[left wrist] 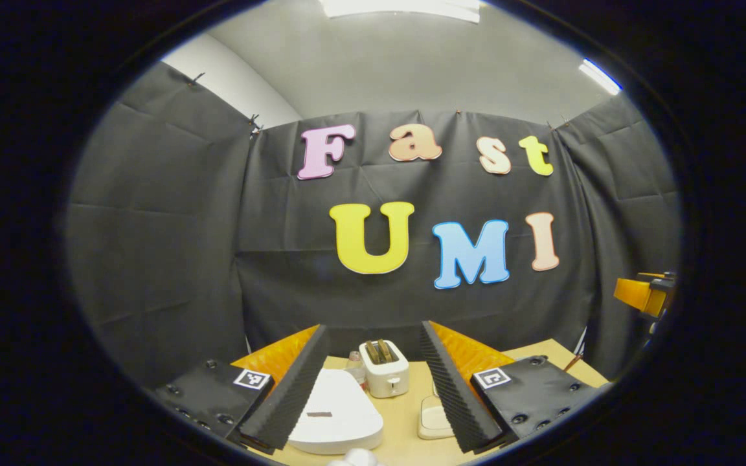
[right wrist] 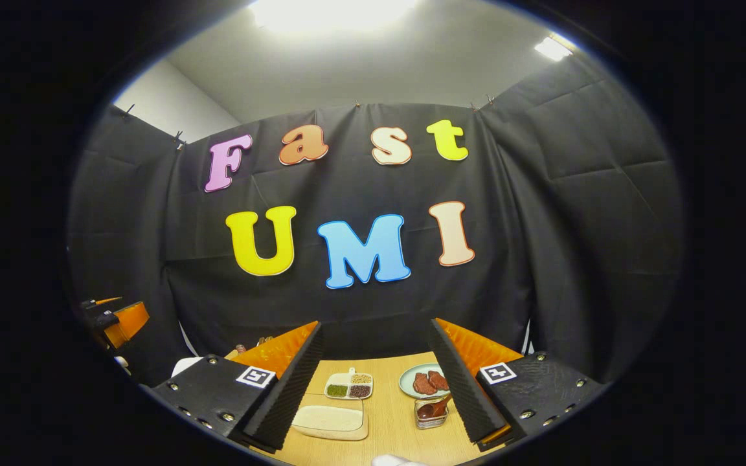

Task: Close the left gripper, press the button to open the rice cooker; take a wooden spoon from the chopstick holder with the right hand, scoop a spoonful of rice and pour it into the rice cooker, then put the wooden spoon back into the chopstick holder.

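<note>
Left gripper view: the left gripper (left wrist: 373, 388) hangs above the pale wooden bench (left wrist: 405, 421), fingers spread wide, nothing between them. The white, rounded rice cooker (left wrist: 334, 414) sits on the bench just below and ahead, close against the inner side of this gripper's left finger; lid down. Behind it stands a white two-slot toaster (left wrist: 384, 369). A cream, rounded-square pad (left wrist: 434, 421) lies near the right finger.

Right gripper view: the right gripper (right wrist: 376, 388) is also wide open and empty, above the bench. Ahead lie a shallow cream rectangular tray of pale rice-like grain (right wrist: 329, 419), a small white four-compartment dish of grains (right wrist: 349, 386), a pale green plate of reddish meat slices (right wrist: 426, 380) and a clear glass jar holding a dark spoon-like utensil (right wrist: 431, 411).

Judgement: the left gripper is the nearer to the cooker; its button is not discernible. A lid-down cooker with both grippers empty fits either end of the task.
</note>
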Motion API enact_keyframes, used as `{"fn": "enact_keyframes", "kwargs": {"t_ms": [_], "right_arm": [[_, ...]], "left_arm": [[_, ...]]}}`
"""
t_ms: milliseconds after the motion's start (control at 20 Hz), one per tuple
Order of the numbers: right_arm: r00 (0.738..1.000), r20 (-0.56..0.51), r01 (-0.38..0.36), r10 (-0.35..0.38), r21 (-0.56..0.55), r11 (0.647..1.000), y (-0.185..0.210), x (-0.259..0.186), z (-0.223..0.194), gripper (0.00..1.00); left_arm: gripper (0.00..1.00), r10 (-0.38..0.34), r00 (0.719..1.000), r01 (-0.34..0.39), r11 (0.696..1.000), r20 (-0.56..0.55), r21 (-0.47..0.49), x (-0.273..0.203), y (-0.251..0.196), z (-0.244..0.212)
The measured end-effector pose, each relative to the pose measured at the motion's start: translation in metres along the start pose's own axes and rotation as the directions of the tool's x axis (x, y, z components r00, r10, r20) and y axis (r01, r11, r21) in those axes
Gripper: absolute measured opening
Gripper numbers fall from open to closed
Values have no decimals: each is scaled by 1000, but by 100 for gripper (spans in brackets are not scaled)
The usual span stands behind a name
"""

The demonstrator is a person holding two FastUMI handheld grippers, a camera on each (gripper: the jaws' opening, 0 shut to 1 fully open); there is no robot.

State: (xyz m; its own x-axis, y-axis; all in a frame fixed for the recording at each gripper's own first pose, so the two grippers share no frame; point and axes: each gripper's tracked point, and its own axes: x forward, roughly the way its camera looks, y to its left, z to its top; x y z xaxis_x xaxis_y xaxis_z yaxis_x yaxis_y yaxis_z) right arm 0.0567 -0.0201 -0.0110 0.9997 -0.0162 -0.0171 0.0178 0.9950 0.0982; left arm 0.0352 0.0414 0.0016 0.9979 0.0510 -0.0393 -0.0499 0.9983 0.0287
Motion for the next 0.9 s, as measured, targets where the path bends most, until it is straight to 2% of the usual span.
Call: {"fn": "enact_keyframes", "kwargs": {"t_ms": [500, 700, 900], "right_arm": [[1000, -4, -14, 14, 0, 1000, 4, 3, -2, 99], [1000, -9, -16, 16, 1, 1000, 5, 4, -3, 99], [1000, -9, -16, 16, 1, 1000, 4, 5, -3, 99]], "left_arm": [[96, 7, 1000, -7, 1000, -2, 3, 2, 4, -2], [99, 5, 1000, -5, 1000, -2, 2, 4, 3, -1], [96, 7, 1000, -7, 1000, 0, 0, 4, 3, -1]]}}
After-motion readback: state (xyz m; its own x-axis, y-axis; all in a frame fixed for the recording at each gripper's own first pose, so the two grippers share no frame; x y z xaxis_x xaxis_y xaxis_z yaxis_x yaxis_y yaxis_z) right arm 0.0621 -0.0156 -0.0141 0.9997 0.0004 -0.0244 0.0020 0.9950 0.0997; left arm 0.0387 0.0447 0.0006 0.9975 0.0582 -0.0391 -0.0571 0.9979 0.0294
